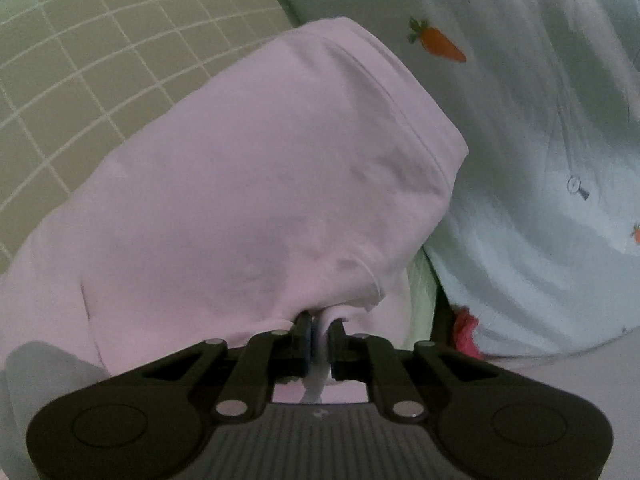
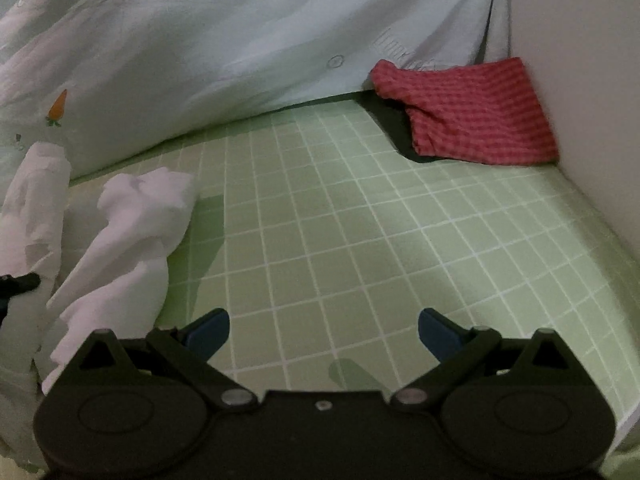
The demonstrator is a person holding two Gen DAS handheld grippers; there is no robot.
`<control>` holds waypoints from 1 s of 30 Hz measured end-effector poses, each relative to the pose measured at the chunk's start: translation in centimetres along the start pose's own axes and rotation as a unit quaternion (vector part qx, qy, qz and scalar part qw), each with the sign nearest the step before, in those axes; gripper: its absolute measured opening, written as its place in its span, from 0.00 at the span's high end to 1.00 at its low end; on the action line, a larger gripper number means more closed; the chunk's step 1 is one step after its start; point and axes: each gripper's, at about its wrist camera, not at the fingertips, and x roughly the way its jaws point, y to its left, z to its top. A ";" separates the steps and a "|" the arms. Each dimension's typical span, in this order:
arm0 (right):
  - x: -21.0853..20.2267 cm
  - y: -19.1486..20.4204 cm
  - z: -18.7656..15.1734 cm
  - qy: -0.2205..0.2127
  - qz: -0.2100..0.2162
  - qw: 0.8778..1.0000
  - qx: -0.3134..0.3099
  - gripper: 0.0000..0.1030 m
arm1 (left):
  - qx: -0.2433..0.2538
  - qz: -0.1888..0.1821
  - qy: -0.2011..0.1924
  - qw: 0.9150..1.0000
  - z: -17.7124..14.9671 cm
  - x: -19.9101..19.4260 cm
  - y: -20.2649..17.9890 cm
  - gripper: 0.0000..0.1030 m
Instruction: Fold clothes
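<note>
In the left wrist view a pale pink garment [image 1: 248, 184] hangs bunched in front of the camera. My left gripper [image 1: 320, 336] is shut on a fold of its edge and holds it up above the green checked sheet [image 1: 100, 48]. In the right wrist view the same garment [image 2: 120, 240] hangs in crumpled white-pink folds at the left. My right gripper [image 2: 324, 330] is open and empty, low over the green checked sheet [image 2: 340, 220], to the right of the garment.
A pale blue quilt with carrot prints [image 2: 200, 48] lies along the back; it also shows in the left wrist view [image 1: 520, 120]. A red checked cloth [image 2: 468, 112] lies on a dark item at the back right, beside a white wall [image 2: 580, 60].
</note>
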 end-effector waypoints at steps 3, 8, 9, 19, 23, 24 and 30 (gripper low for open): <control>0.5 0.2 0.4 0.004 0.016 1.000 -0.005 0.01 | 0.008 0.004 -0.009 1.000 -0.3 -1.0 -1.0 0.88; 0.5 2.2 0.8 0.005 0.044 0.999 -0.025 0.01 | 0.034 -0.019 -0.019 0.999 -0.1 -3.9 -3.0 0.34; 0.5 2.7 0.9 0.005 0.049 0.998 -0.029 0.01 | 0.039 -0.024 -0.021 0.999 -0.1 -4.5 -3.4 0.33; 0.0 12.3 2.7 -0.033 0.110 0.991 -0.074 0.02 | 0.106 0.104 -0.067 0.987 3.6 -8.5 -1.7 0.30; -0.1 16.1 3.7 -0.045 0.147 0.983 -0.096 0.04 | 0.092 0.129 -0.051 0.986 5.3 -7.9 0.8 0.30; 0.4 16.9 3.9 -0.037 0.155 0.983 -0.095 0.06 | 0.092 0.136 -0.042 0.985 5.5 -7.5 1.2 0.30; 4.5 20.7 4.7 0.053 0.207 0.974 -0.069 0.28 | 0.120 0.162 0.019 0.979 6.2 -5.5 3.3 0.30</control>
